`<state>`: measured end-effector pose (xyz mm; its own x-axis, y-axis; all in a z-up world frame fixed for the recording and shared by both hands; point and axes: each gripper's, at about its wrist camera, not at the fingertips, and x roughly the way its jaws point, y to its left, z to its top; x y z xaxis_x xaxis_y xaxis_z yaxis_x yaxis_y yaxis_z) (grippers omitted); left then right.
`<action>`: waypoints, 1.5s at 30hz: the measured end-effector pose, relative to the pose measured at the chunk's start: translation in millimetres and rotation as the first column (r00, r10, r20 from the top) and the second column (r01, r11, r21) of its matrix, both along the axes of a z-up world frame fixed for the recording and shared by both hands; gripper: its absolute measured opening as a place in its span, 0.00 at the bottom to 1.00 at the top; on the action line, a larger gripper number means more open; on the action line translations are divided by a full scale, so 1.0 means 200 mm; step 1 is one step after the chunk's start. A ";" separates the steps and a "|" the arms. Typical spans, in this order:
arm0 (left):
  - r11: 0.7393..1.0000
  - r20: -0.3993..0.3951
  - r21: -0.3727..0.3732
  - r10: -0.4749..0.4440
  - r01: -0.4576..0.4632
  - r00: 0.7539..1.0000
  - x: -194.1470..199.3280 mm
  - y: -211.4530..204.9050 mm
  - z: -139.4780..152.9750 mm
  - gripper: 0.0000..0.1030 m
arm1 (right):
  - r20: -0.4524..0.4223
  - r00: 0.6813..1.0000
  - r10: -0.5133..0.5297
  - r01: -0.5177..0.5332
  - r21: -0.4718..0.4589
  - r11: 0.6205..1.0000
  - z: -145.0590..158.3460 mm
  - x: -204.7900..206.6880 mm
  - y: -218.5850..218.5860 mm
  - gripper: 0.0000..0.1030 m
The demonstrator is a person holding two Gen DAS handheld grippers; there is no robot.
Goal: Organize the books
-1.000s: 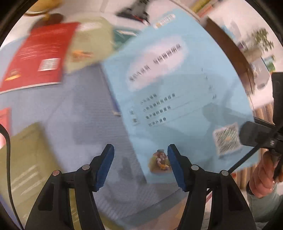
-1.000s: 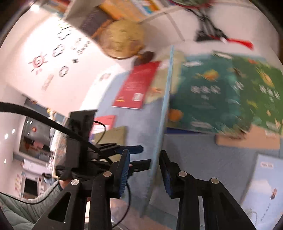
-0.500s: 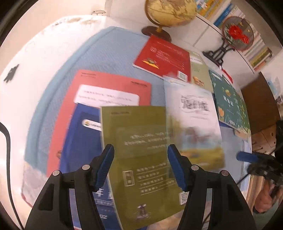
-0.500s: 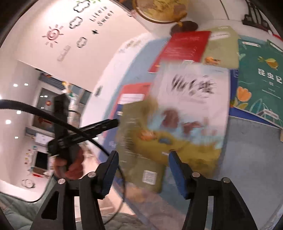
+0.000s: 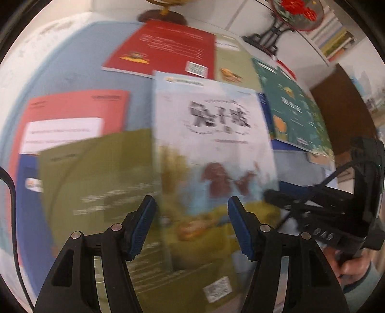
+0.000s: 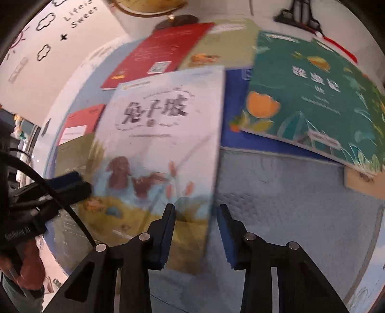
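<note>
Left wrist view: the left gripper (image 5: 191,218) stands spread and empty above the white picture book (image 5: 214,134). A second ago that book was raised with its blue back showing; it now lies face up, overlapping the olive book (image 5: 96,183).

Right wrist view: the right gripper (image 6: 196,221) is closing, its jaws straddling the book's right edge without pinching it. Judgement: the book is placed; squaring remains.

Mat (image 6: 288,199): bore all books. Rabbit picture book (image 6: 163,134): centre, overlapping the olive book (image 5: 96,183) at its left. Red book (image 5: 163,50): far edge, before the globe base (image 5: 161,16). Insect book (image 6: 312,96): far right corner, atop a blue book (image 6: 234,106). Orange-red book (image 5: 72,115): left edge, under the olive book.
</note>
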<state>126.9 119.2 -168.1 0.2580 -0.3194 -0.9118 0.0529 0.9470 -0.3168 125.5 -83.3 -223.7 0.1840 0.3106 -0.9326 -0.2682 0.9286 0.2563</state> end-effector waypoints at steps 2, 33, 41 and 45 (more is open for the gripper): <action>1.000 0.013 0.019 -0.005 0.005 1.000 -0.01 -0.02 0.00 0.59 | 0.015 1.000 0.016 -0.016 -0.031 0.999 0.02 -0.01 0.03 0.36; 0.942 -0.003 -0.337 -0.003 0.002 1.000 -0.18 0.00 -0.06 0.15 | -0.046 0.990 -0.132 0.139 0.249 0.959 -0.06 -0.20 -0.28 0.36; 0.893 -0.018 -0.449 0.038 -0.042 0.999 -0.13 -0.04 0.00 0.09 | -0.116 0.982 -0.152 0.180 0.293 0.939 -0.04 -0.21 -0.33 0.39; 0.819 -0.058 -0.568 0.052 -0.076 0.997 -0.08 -0.01 0.03 0.09 | -0.204 0.959 -0.199 0.269 0.418 0.868 -0.05 -0.25 -0.47 0.62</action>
